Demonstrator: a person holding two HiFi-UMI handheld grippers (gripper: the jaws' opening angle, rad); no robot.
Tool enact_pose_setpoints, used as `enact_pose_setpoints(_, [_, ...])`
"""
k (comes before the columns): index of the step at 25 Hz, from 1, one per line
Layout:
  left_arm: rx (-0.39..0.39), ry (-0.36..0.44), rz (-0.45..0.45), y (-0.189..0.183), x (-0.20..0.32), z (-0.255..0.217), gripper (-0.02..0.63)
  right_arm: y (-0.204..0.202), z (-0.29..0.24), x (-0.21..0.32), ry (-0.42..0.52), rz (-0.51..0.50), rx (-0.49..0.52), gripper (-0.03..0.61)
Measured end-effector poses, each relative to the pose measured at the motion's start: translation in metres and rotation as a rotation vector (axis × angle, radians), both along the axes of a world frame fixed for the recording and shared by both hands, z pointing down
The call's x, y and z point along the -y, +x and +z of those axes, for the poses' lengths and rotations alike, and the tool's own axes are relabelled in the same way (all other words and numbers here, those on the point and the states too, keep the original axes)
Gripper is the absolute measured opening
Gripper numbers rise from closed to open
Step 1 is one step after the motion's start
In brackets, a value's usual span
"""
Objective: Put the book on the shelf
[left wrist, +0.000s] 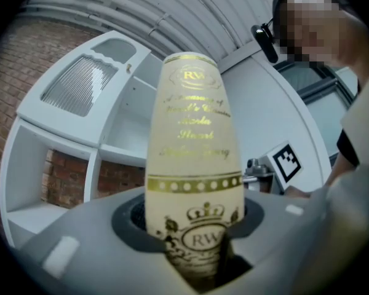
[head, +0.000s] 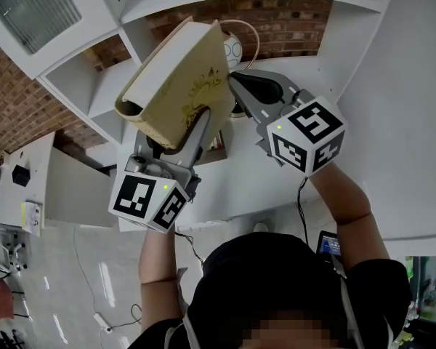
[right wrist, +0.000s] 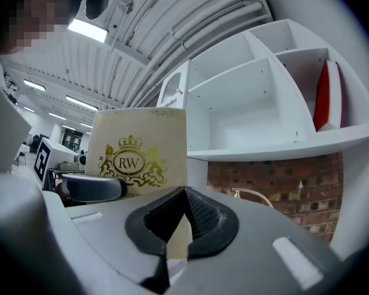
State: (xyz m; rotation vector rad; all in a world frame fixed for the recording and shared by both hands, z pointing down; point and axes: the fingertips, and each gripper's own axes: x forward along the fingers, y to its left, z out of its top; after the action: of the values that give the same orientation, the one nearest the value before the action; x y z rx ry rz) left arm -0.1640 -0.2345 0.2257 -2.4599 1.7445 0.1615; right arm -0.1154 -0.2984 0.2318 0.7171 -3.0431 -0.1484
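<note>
A cream book (head: 178, 78) with gold print is held up in front of the white shelf unit (head: 94, 86). My left gripper (head: 173, 133) grips its lower end, jaws spread wide across the thick spine (left wrist: 194, 140). My right gripper (head: 237, 87) is at the book's right edge. In the right gripper view its jaws (right wrist: 181, 226) are pressed together on a thin cream edge of the book (right wrist: 141, 158). The shelf's open compartments (right wrist: 264, 115) lie just beyond the book.
A red book (right wrist: 323, 97) stands in an upper right compartment. A louvred cabinet door (head: 36, 6) is at the shelf's upper left. Brick wall (head: 276, 20) shows behind the lower shelf. A white table (head: 414, 158) runs along the right, and a cable trails on the floor (head: 102, 318).
</note>
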Motion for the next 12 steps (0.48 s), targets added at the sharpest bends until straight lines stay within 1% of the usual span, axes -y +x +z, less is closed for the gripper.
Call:
enact_pose_setpoints(3, [0.031, 0.072, -0.022, -0.001, 0.004, -0.016, 0.222, -0.002, -0.02, 0.005, 0.061, -0.003, 0.019, -0.006])
enact_pose_setpoints(8, [0.11, 0.18, -0.061, 0.0, 0.012, -0.041, 0.222, -0.005, -0.048, 0.014, 0.134, -0.008, 0.061, -0.006])
enact_pose_setpoints(11, [0.098, 0.256, -0.046, 0.003, 0.014, -0.061, 0.222, -0.008, -0.061, 0.019, 0.166, -0.013, 0.066, -0.006])
enact_pose_setpoints(12, [0.094, 0.266, -0.048, 0.002, 0.016, -0.066, 0.222, -0.009, -0.065, 0.02, 0.177, -0.014, 0.066, -0.006])
